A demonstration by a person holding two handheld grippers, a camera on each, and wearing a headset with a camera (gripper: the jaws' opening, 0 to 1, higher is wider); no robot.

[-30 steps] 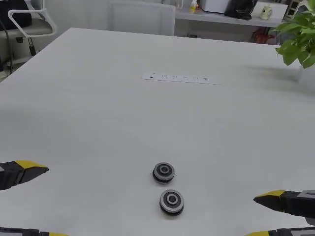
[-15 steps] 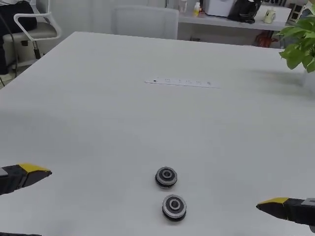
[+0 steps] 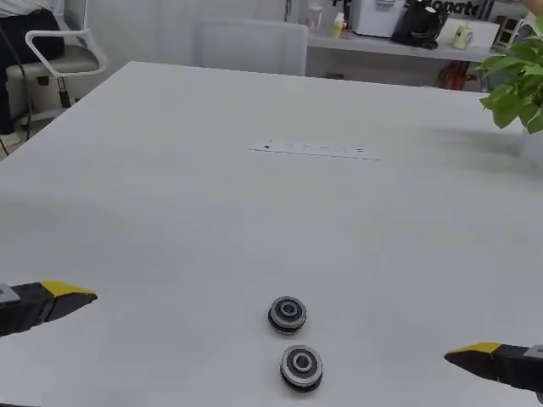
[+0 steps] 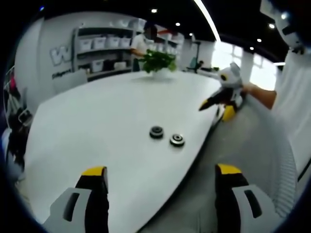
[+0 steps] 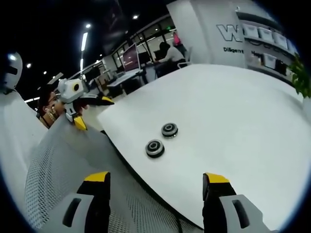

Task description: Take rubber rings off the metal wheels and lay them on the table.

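2 round metal wheels, farther wheel point(image 3: 288, 314) and nearer wheel point(image 3: 301, 367), sit with black rubber rings on near the front edge of the white table point(image 3: 254, 212), between yellow-tipped left gripper point(image 4: 161, 170) and right gripper point(image 5: 155, 177) (both gaping, empty), seemingly poised to approach.

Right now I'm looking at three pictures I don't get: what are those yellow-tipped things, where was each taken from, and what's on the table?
No robot: a person holds a two-jaw, yellow-tipped left gripper and right gripper, one per hand. The wide picture comes from a headset camera; each round one from a camera riding on a gripper, looking along its jaws. On the white table lie two small round metal wheels with dark rims, the nearer wheel and the farther wheel. Both grippers are open, empty.
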